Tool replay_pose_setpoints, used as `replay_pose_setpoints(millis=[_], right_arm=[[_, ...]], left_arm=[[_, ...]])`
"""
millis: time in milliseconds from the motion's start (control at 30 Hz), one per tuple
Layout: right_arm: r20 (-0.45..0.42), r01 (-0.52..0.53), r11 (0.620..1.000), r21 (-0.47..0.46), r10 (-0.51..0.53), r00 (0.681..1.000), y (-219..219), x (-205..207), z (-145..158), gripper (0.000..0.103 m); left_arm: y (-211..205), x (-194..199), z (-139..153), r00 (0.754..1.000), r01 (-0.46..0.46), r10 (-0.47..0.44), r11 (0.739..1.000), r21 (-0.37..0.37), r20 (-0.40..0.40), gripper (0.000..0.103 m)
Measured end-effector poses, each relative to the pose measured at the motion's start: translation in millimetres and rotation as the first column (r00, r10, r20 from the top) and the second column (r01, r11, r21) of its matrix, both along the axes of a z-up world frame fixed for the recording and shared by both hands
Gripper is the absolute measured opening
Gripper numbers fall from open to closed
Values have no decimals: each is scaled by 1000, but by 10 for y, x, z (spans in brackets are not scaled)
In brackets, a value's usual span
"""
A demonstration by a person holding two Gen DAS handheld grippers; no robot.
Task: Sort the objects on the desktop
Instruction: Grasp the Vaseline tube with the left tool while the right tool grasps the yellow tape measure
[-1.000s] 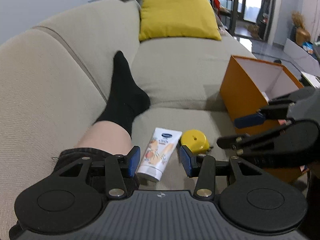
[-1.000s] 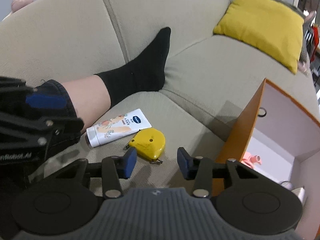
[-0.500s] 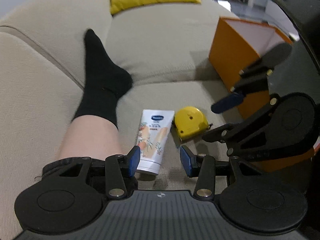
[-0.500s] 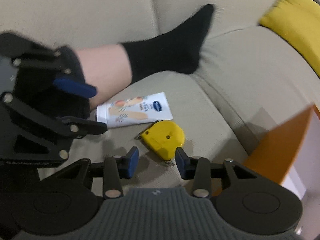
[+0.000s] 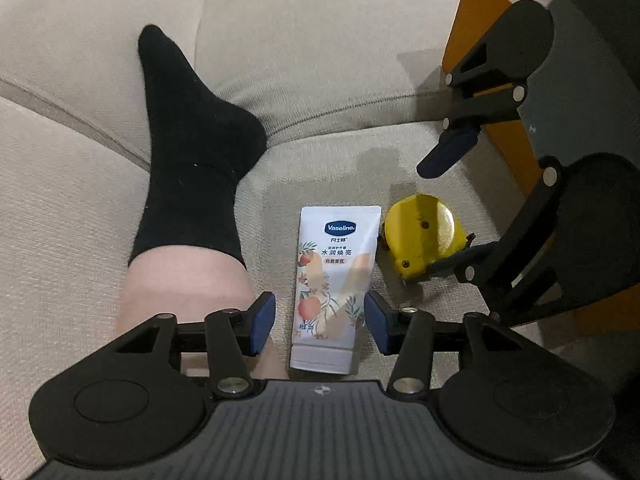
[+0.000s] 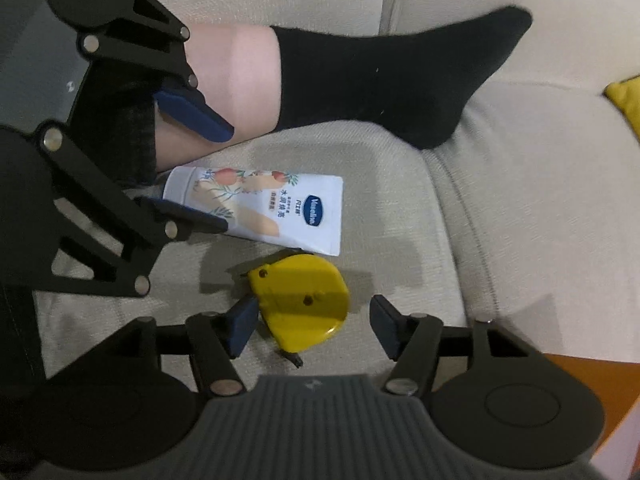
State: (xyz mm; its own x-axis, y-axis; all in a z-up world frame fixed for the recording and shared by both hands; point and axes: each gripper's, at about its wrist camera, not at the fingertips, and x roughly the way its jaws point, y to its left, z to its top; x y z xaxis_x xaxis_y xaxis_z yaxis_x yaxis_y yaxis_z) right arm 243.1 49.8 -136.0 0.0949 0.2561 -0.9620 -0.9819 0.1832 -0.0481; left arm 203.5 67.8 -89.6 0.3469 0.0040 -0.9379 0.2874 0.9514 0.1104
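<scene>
2 tools, both opening: your left tool (image 5: 319,322) straddles the lotion tube (image 5: 334,280). Your right tool (image 6: 314,328) brackets the yellow tape measure (image 6: 302,302), gripping nothing.

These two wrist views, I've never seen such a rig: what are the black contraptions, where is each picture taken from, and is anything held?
Each black contraption is a handheld two-finger gripper; a person carries one per hand, with a fisheye camera looking along its fingers. Both point down at a beige sofa.

The left wrist view shows the left gripper at the bottom, its blue-padded fingers on either side of a white Vaseline tube; the right gripper enters from the right.

The right wrist view shows the right gripper over a yellow tape measure, which lies between its fingers.

Both grippers' jaws are opening, and nothing is gripped or lifted yet. Also visible: the person's leg in a black sock and an orange box.
</scene>
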Motion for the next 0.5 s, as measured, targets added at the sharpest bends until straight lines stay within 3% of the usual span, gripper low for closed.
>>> replay_pose_setpoints(millis=[267,500], right_arm=[[-16,-30,997,-73,29,999,152,-12,-150,62],[-55,-7,998,-62,4,998,109,30,-103,56]], left_arm=[[74,46,-91,998,-29,27,999,-38,-50,64],[24,95,-153,999,-17,16,1000,-19,-52,66]])
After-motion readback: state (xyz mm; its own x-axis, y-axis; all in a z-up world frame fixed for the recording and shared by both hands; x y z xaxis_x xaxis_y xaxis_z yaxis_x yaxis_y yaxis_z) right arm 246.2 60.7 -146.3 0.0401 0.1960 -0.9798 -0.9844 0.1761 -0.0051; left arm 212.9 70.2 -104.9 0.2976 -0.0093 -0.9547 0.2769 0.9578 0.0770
